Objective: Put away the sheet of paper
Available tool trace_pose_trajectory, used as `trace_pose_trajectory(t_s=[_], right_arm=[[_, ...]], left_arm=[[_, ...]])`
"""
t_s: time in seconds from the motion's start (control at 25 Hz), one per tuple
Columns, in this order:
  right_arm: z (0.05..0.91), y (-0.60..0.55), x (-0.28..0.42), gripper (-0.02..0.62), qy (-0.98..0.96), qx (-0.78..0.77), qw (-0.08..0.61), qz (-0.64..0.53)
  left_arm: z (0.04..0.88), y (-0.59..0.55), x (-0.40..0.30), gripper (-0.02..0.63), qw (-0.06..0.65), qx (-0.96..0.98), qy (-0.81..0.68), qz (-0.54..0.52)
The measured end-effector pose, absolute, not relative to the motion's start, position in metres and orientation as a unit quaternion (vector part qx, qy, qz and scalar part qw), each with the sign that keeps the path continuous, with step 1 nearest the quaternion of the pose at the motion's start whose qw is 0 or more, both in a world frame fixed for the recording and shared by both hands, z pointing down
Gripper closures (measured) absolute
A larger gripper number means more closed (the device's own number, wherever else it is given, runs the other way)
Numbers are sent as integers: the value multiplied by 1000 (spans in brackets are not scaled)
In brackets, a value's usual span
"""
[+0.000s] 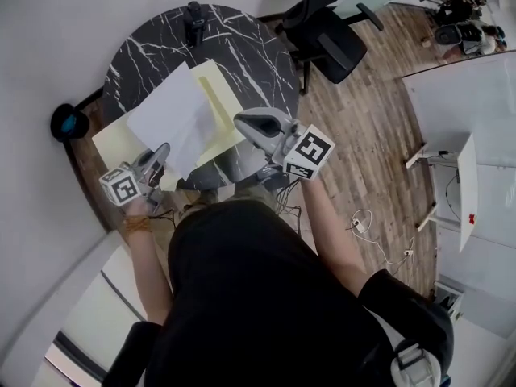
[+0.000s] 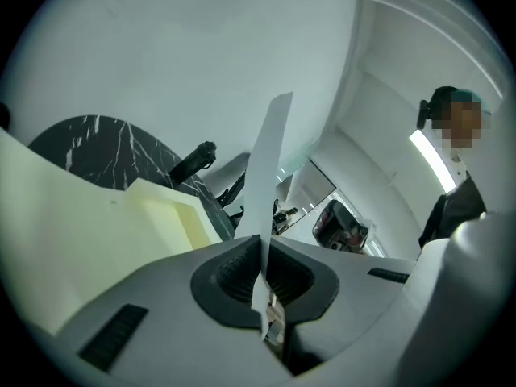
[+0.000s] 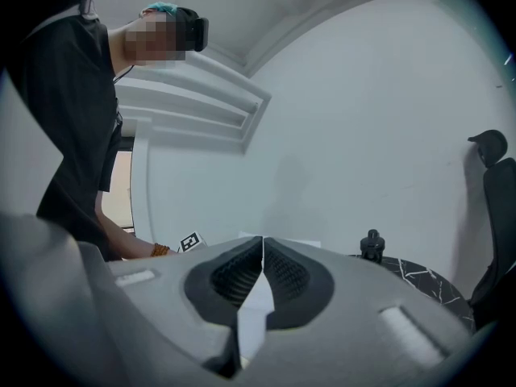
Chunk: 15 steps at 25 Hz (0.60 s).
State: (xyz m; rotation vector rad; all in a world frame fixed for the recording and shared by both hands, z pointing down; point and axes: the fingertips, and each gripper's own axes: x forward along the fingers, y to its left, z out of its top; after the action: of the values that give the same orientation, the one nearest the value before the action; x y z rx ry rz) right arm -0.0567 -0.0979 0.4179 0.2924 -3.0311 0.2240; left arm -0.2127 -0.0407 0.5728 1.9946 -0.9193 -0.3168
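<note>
Your left gripper (image 1: 164,155) (image 2: 262,242) is at the near-left edge of the round marble table (image 1: 242,47). Its jaws are clamped on the near-left edge of the sheet of paper (image 1: 173,111) (image 2: 270,160), which stands edge-on between the pads in the left gripper view. The sheet is held up over the open yellow folder (image 1: 211,83) (image 2: 81,232), which lies on the table's near half and overhangs its left edge. Your right gripper (image 1: 240,120) (image 3: 262,244) is at the near-right edge, with its jaws pinched on the sheet's right side. A black office chair (image 1: 326,31) stands off the table's far-right edge.
</note>
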Motion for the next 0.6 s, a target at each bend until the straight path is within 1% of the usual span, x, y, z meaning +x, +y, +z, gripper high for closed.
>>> trace_pose_trajectory(t_s=[0.32,0.6], right_arm=[[424,-92,-53,594,-991,95,52,76],[422,-95,-57,594,-992,93,51,74]], left_arm=[[649,-42,-216,595,490,768,-410,-37],[688,-42,-222,595,498,749,-436,26]])
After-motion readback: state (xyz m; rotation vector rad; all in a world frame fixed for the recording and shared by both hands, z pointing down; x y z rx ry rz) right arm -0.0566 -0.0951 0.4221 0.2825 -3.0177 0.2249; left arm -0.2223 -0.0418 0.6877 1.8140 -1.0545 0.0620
